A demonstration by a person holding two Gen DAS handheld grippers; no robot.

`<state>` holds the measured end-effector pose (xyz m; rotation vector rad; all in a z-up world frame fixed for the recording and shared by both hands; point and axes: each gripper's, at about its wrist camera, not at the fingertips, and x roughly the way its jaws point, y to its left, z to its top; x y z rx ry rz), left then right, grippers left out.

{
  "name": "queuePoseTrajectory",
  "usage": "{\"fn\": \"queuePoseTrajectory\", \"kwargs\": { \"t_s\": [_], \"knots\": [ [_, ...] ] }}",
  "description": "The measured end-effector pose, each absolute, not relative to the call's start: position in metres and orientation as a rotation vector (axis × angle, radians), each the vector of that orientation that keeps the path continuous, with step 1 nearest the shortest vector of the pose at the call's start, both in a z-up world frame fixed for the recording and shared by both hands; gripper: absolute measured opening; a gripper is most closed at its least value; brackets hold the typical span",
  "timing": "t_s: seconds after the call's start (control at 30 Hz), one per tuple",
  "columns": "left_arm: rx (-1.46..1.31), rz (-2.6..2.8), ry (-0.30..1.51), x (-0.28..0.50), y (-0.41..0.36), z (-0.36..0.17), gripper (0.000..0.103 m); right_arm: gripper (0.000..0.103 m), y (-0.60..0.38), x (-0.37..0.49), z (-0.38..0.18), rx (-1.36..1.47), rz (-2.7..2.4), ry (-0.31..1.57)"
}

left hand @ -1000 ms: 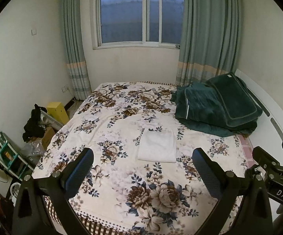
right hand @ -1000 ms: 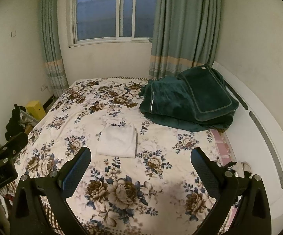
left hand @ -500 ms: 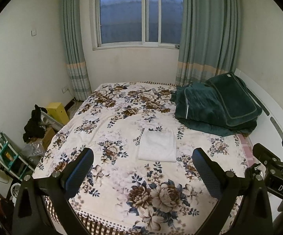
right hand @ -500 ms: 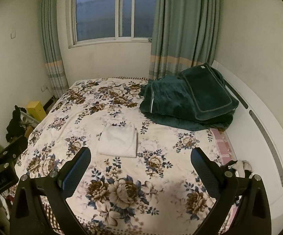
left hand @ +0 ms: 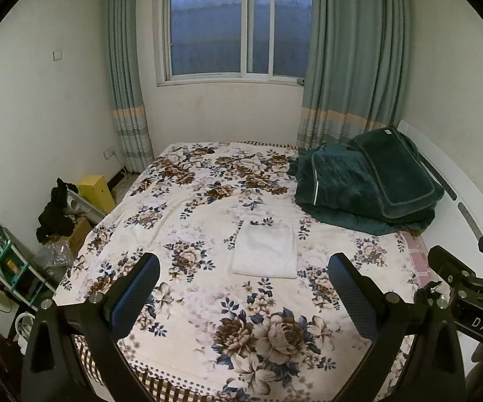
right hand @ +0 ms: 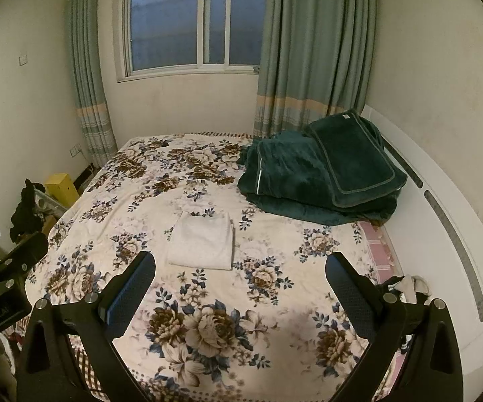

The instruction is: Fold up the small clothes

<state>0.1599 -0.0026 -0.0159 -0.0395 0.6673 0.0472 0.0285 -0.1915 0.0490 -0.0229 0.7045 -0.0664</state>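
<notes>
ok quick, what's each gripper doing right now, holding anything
Left gripper: open, holding nothing, above the bed's near end.
Right gripper: open, holding nothing; the folded white cloth lies apart on the bed.

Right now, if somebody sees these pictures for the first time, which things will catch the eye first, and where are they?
First comes the floral bedspread that fills the middle of both views, with a small white folded cloth lying flat near its centre. Next is the dark green blanket pile heaped at the bed's far right corner, below the curtain. In the foreground, the left gripper and the right gripper are both open and hold nothing.
</notes>
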Motion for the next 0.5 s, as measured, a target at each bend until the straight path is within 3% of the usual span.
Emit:
{"fn": "queuePoseTrajectory", "kwargs": {
  "t_s": [0.5],
  "knots": [
    [-0.041, 0.049, 0.668, 0.1591, -0.0023, -0.0167, 0.103, 0.103, -0.1914, 0.0288, 0.0483, -0.023, -0.067, 0.703]
  ]
}}
